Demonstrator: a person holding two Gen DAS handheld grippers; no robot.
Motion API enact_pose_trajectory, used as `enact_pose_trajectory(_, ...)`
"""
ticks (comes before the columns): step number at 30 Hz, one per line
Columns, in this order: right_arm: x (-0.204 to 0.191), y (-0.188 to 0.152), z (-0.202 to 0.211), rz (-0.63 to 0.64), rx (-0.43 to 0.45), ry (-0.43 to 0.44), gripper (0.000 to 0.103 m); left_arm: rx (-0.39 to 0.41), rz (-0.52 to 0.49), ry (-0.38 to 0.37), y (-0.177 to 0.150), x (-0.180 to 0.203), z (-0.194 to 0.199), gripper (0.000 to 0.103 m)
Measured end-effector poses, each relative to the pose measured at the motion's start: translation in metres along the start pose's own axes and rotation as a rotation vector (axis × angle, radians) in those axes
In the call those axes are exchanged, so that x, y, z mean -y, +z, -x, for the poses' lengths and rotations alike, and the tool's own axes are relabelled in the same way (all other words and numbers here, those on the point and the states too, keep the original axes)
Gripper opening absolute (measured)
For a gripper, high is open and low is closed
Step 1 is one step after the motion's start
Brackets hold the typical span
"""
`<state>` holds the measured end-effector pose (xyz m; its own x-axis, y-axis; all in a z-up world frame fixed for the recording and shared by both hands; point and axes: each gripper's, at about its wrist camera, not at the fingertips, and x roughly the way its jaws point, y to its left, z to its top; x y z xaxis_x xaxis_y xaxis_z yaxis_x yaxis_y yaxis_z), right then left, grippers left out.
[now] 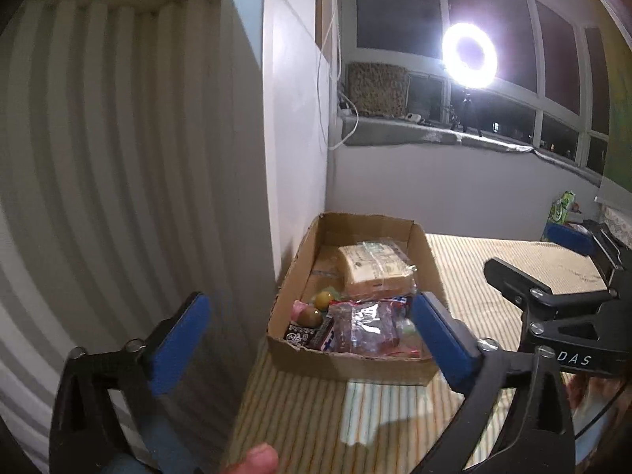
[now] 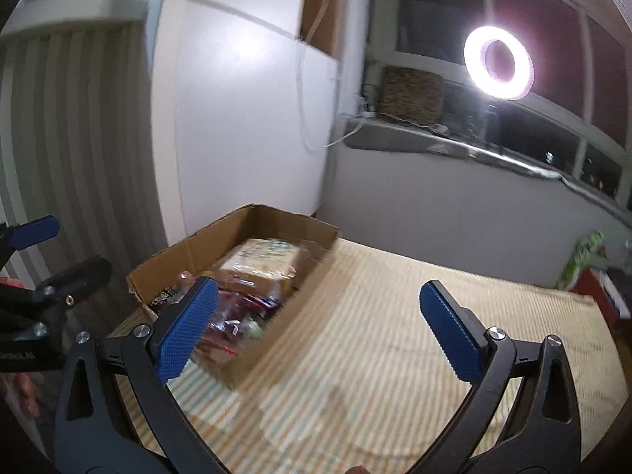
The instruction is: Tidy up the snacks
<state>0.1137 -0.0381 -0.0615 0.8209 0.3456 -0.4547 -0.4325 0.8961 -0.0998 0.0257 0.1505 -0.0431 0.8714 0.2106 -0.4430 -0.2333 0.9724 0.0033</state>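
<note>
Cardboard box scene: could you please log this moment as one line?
brown cardboard box: holds snacks | left gripper: open, empty | right gripper: open, empty

box: cardboard box (image 1: 357, 363) sits on the striped mat (image 1: 474, 276), at its left edge, against the wall panel (image 1: 300, 138)
box contents: wrapped block pack (image 1: 373, 272) toward the far end; clear bag (image 1: 365, 330) at the near end; two round sweets (image 1: 316, 308) left of the bag; small printed packet (image 1: 304, 333) in the near-left corner
mat: most of it lies right of the box
your grippers: left gripper (image 1: 312, 335) before the box's near end; right gripper (image 2: 320, 331) to its right, over the mat
behind: windowsill (image 1: 414, 134) carries a basket (image 1: 377, 89), ring light (image 1: 469, 55) to its right
far right: green pack (image 1: 563, 205) past the mat's far corner
</note>
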Motion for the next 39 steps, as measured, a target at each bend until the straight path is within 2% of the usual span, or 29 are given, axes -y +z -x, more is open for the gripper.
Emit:
enact_pose_trajectory(5,0.035,-0.017,0.040,-0.044,0.018,-0.086,0.103,0.028,-0.010,-0.026,0.004,0.024,0.019,0.102)
enact_pose_trajectory(11,0.088,-0.037,0.090,-0.114,0.029,-0.196,0.103,0.092,-0.044,-0.028,0.011,0.074,0.043,0.102)
enact_pose_trajectory(16,0.126,-0.044,0.134,-0.161,0.065,-0.282,0.103,0.128,-0.082,-0.095,0.014,0.122,0.060,0.102)
enact_pose_trajectory(19,0.141,-0.044,0.159,-0.173,0.094,-0.314,0.103,0.124,-0.087,-0.150,0.015,0.142,0.068,0.102)
enact_pose_trajectory(27,0.151,-0.032,0.197,-0.166,0.141,-0.339,0.103,0.144,-0.111,-0.212,0.021,0.162,0.087,0.102)
enact_pose_trajectory(33,0.138,-0.022,0.200,-0.140,0.154,-0.333,0.103,0.156,-0.087,-0.260,0.025,0.157,0.103,0.102)
enact_pose_trajectory(39,0.123,-0.018,0.195,-0.110,0.145,-0.330,0.103,0.153,-0.082,-0.239,0.022,0.151,0.107,0.102)
